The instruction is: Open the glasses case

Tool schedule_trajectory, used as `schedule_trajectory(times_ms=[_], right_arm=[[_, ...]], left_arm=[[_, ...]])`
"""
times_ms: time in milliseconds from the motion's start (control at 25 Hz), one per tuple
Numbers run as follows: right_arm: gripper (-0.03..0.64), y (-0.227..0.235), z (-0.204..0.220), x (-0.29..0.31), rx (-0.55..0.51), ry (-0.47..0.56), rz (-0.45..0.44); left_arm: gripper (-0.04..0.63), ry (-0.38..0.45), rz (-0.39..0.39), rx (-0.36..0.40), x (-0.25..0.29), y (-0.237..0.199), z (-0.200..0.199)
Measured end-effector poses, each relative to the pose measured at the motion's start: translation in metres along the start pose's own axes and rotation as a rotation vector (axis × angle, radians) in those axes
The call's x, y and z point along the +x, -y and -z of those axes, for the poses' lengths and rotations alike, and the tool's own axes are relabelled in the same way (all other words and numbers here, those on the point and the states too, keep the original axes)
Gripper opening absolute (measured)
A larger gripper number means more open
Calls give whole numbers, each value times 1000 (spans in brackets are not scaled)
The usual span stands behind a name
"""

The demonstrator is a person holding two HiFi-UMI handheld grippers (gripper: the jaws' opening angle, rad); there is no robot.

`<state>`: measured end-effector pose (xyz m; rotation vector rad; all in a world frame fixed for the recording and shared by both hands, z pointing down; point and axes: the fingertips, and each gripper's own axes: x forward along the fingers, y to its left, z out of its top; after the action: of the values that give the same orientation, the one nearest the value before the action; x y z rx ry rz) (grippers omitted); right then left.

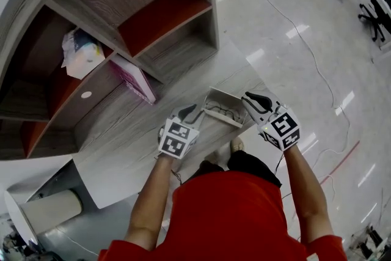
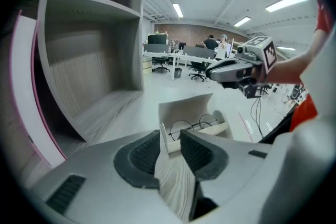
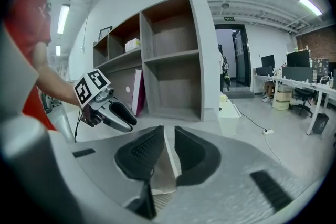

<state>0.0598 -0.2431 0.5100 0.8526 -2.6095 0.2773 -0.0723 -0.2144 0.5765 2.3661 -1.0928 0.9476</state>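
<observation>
The white glasses case [image 1: 223, 108] lies open at the table's front edge, its lid up. In the left gripper view, round wire glasses [image 2: 194, 124] rest inside the case [image 2: 197, 113]. My left gripper [image 1: 190, 112] is at the case's left end. Its jaws [image 2: 169, 152] close on the end wall, and both pads touch it. My right gripper [image 1: 253, 99] is at the case's right end. A thin white edge of the lid [image 3: 170, 165] fills the narrow gap between its jaws [image 3: 167, 152]. Each gripper shows in the other's view: the right one [image 2: 226, 72], the left one [image 3: 123, 115].
The wood-grain table [image 1: 140, 131] carries a shelf unit [image 1: 153, 21] at the back, with a pink book [image 1: 134, 77] and a white packet [image 1: 79, 53] in it. The person's red shirt [image 1: 226, 217] is just below the table edge. A cable [image 1: 305, 46] runs across the floor at the right.
</observation>
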Motion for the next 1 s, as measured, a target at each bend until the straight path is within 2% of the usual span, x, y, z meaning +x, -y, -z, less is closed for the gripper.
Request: schedule_trajectory(times_ms=[240,600,800,1000], right_arm=[[55,-7,-43,-10,-2,111,-5],[24,-33,-111,-34,-34,284,6],[6,-51,-145,-52,-48,384,14],[6,-69,-163,-62,-46,444,20]], left_arm=[[107,199,-19,-11,-34,7,-57],[48,606,-46,3,-108,24,-148],[28,740,-41,-9,-147,35,-174],[14,835,-58,5,-172,36,-183]])
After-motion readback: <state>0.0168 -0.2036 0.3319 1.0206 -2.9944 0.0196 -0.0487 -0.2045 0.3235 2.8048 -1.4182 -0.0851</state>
